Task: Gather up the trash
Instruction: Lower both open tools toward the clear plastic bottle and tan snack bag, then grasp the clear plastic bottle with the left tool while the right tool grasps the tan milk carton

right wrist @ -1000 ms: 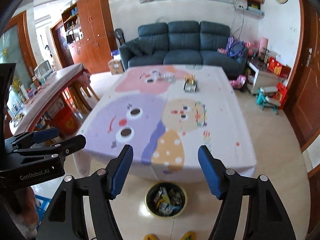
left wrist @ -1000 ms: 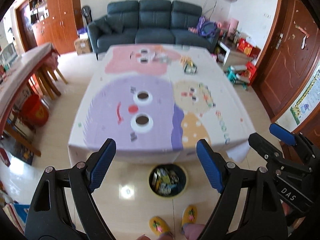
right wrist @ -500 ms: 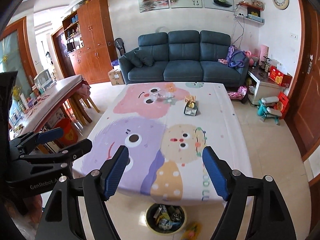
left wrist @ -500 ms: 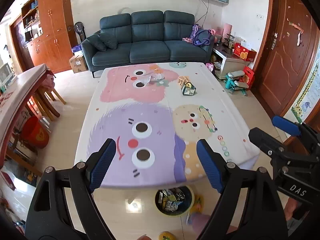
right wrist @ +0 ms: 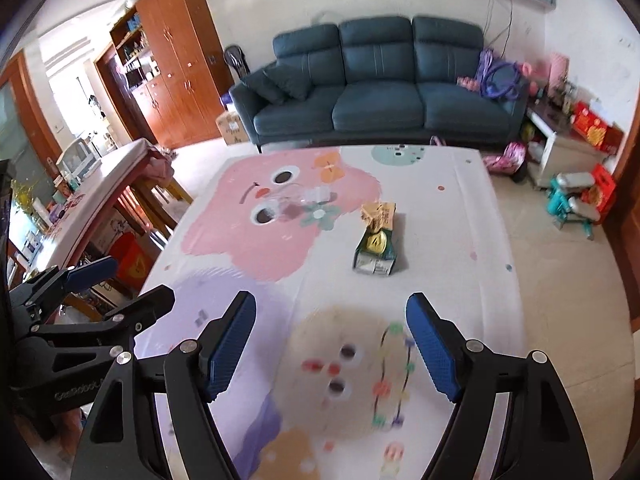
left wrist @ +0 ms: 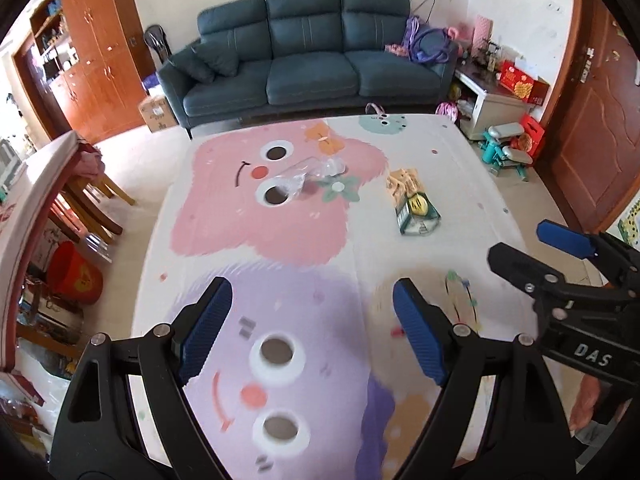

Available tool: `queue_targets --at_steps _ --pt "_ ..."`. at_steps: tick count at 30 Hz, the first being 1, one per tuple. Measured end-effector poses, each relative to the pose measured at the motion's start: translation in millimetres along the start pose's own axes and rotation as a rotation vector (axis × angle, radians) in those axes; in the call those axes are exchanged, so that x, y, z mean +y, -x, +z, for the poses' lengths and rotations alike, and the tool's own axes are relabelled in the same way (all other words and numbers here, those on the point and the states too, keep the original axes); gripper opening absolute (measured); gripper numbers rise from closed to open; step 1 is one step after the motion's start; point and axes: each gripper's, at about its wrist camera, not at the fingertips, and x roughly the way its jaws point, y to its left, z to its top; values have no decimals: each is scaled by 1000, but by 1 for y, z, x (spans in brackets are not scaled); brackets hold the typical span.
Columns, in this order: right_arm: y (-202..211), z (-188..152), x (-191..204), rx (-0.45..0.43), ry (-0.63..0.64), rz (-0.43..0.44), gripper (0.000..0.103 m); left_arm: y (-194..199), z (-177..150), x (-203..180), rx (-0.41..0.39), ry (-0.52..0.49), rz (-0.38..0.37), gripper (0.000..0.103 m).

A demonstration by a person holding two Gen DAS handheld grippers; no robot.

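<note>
A crushed clear plastic bottle (left wrist: 310,174) (right wrist: 300,199) lies on the pink part of the cartoon tablecloth (left wrist: 280,232) (right wrist: 448,216). To its right sits a green and yellow carton (left wrist: 414,204) (right wrist: 378,242) with a torn tan top. My left gripper (left wrist: 310,328) hovers open over the purple area, well short of both. My right gripper (right wrist: 330,344) is open too, above the near middle of the table with the carton ahead of it. Each gripper shows at the edge of the other's view, empty.
A dark blue sofa (left wrist: 308,64) stands beyond the table. A long wooden table (right wrist: 100,200) with chairs and a red bucket (left wrist: 74,274) are at the left. Toys and a white cabinet (left wrist: 496,108) crowd the right, by a brown door (left wrist: 592,128).
Both grippers rose and moved forward over the table. The bin of trash on the floor and the person's slippers dropped out of view. The bottle and carton appear closer.
</note>
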Motion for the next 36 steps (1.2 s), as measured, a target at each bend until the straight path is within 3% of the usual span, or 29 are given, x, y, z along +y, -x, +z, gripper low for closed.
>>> queue_targets --at_steps 7,14,16,17,20,36 --pt "-132 66 -55 123 -25 -8 79 -110 64 -23 64 -53 57 81" --pt "-234 85 -75 226 -40 -40 78 -192 93 -21 132 -110 128 81" --pt "-255 84 -77 257 -40 -36 68 -210 97 -17 153 -115 143 81" --pt "-260 82 -77 268 -39 -31 65 -219 100 -16 163 -118 149 81" --pt "-277 79 -78 304 -31 -7 44 -242 110 -13 188 -130 165 81" --pt "-312 122 -85 238 -64 33 38 -326 140 -11 326 -216 207 80"
